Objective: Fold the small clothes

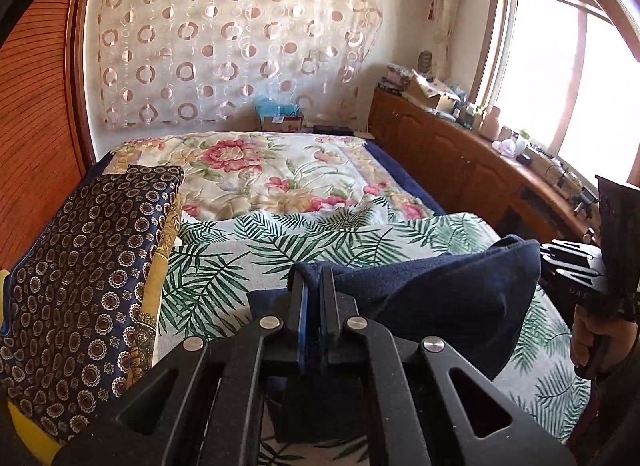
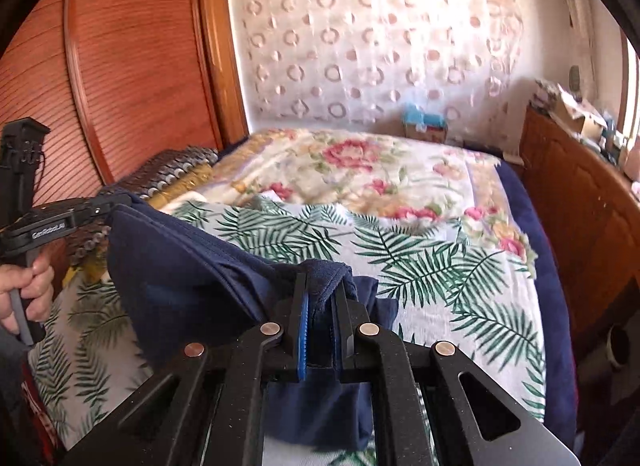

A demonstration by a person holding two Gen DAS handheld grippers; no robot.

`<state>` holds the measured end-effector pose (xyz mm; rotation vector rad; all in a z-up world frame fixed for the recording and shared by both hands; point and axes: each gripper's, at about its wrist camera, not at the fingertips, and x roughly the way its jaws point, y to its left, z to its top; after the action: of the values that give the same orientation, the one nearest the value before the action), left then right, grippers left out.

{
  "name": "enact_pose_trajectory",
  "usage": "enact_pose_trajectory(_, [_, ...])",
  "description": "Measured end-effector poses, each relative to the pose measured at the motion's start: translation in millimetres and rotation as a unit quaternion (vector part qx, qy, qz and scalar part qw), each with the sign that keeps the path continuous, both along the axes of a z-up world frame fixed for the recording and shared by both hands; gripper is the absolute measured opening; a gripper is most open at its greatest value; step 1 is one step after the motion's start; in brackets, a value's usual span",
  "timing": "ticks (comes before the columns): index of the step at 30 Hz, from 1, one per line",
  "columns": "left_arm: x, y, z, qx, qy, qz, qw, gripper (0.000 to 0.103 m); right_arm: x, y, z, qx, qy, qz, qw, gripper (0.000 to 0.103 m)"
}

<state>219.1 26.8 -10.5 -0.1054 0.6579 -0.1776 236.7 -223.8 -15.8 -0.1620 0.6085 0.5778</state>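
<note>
We have the navy garment [image 1: 436, 290] lifted clear of the bed, stretched between our two tools above the palm-leaf sheet [image 1: 248, 262], with its loose lower part hanging down toward the cloth; the left gripper [image 1: 314, 298] is clamped on one edge of it, and the right gripper [image 2: 320, 298] is clamped on the other edge, a fold of fabric bunched over its tips; to fold well we judge that both grips should stay level and the top edge taut, so the hanging part drops straight and can be laid flat on the sheet before one edge is brought over the other; slack or a tilt would likely leave creases; beside us on the left lies a patterned dark blue cloth [image 1: 88, 274], and beyond is the floral blanket [image 1: 280, 173]
</note>
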Motion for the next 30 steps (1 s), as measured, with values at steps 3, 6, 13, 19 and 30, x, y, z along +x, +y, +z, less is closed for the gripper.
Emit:
enact_pose_trajectory(3, [1, 2, -6, 0.001, 0.008, 0.002, 1.0, 0.005, 11, 7, -5, 0.003, 0.017, -0.008, 1.0, 0.009])
enact_pose_trajectory(6, [7, 6, -11, -0.002, 0.018, 0.0, 0.9998, 0.006, 24, 9, 3, 0.012, 0.024, -0.015, 1.0, 0.012])
enact_pose_trajectory(13, [-5, 13, -2, -0.007, 0.001, 0.003, 1.0, 0.053, 19, -2, 20, 0.016, -0.006, -0.047, 0.999, 0.047])
enact_pose_trajectory(19, [-18, 7, -4, -0.008, 0.001, -0.019, 0.9998, 0.076, 10, 4, 7, 0.0, -0.002, -0.017, 1.0, 0.047])
enact_pose_trajectory(30, [-3, 6, -51, 0.003, 0.057, -0.029, 0.998, 0.076, 70, 13, -25, -0.009, 0.058, 0.02, 0.998, 0.047])
